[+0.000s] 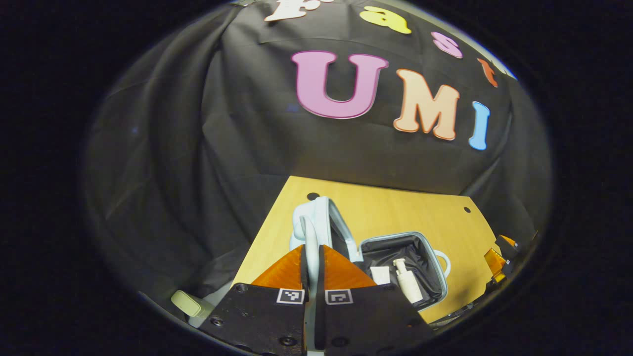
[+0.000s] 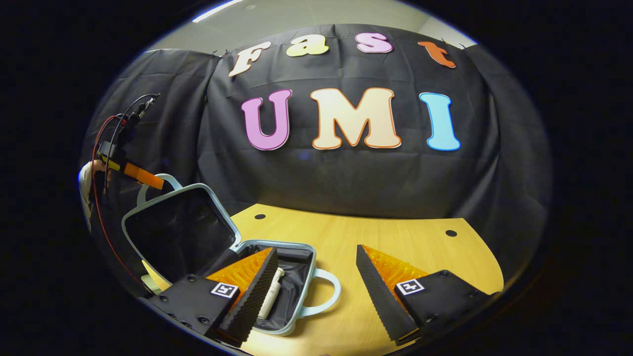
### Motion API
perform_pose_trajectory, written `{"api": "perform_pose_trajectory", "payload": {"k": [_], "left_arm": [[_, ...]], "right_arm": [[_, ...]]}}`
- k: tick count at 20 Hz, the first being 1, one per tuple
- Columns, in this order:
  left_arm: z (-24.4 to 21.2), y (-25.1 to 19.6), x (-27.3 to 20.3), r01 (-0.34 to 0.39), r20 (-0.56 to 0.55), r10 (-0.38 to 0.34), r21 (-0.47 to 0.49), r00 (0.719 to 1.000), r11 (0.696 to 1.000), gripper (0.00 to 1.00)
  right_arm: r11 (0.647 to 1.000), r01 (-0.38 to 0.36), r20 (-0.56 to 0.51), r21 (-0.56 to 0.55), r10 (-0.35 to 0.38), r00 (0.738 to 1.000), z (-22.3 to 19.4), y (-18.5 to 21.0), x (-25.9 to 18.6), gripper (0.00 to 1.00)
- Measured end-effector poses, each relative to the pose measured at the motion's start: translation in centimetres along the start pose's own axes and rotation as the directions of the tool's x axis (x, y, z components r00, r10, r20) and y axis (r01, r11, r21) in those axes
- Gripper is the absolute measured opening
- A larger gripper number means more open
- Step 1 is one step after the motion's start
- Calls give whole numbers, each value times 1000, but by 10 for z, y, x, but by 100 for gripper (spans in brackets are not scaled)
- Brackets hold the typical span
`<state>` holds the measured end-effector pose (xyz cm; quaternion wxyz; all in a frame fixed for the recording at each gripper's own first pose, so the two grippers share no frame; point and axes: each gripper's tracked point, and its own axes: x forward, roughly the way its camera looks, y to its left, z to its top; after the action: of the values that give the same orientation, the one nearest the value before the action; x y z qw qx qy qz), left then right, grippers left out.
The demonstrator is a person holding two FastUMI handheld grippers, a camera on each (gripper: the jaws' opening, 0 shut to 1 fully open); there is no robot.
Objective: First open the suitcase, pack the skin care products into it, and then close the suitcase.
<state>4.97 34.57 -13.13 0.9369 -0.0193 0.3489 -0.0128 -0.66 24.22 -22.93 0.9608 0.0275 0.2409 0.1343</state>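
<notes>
left gripper (image 1: pixel 312 267): black mounting plates with round screws; a square black-and-white marker on each
right gripper (image 2: pixel 316 282): wedge-shaped fingers with ridged inner faces; a square marker on each black plate
cables (image 2: pixel 106 143): red and black, looped behind the far gripper

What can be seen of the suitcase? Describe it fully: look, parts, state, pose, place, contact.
The suitcase is small, pale blue-grey and hard-looking, with a black fabric lining. It lies open on the wooden table. Its lid stands raised at the left, and a loop handle juts from the base. Inside lie a white pump bottle and a white tube. The left gripper is shut on the lid's edge; the right gripper hovers open over the base.
</notes>
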Motion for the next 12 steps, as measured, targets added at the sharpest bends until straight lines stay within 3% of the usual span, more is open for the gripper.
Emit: {"api": "perform_pose_trajectory", "payload": {"k": [5, 12], "left_arm": [[27, -81, -11, 123, 40, -125, 54, 991, 991, 1], [28, -167, -1, 274, 30, -277, 71, 960, 959, 1]], "right_arm": [[999, 46, 11, 28, -46, 999, 0, -33, -22, 100], [992, 107, 11, 60, -108, 994, -4, -76, -48, 99]]}}
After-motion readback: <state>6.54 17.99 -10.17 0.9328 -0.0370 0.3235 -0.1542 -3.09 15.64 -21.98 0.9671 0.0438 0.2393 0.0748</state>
